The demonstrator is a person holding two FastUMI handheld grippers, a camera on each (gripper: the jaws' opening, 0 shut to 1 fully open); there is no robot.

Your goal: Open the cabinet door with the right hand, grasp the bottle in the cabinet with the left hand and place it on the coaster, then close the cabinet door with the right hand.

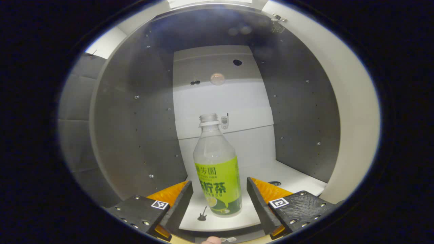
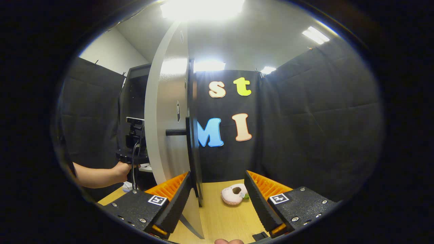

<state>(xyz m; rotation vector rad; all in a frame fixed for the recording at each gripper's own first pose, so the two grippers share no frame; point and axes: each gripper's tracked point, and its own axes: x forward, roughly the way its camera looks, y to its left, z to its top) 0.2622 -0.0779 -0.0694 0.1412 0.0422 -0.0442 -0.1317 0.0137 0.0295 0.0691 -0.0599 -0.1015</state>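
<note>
Green-labelled bottle (image 1: 218, 169) stands inside the cabinet, between the wide-open left claw (image 1: 219, 193), unclamped, lined up for grasping; right claw (image 2: 217, 188), open and empty, beside the swung-open cabinet door (image 2: 166, 125).

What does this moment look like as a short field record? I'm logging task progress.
door: cabinet door swung open, edge-on
bottle: bottle upright on the cabinet shelf, capless
left gripper: left gripper open, fingers either side of the bottle, not touching
right gripper: right gripper open, by the door's edge
table: pink toy on the wooden table
</note>
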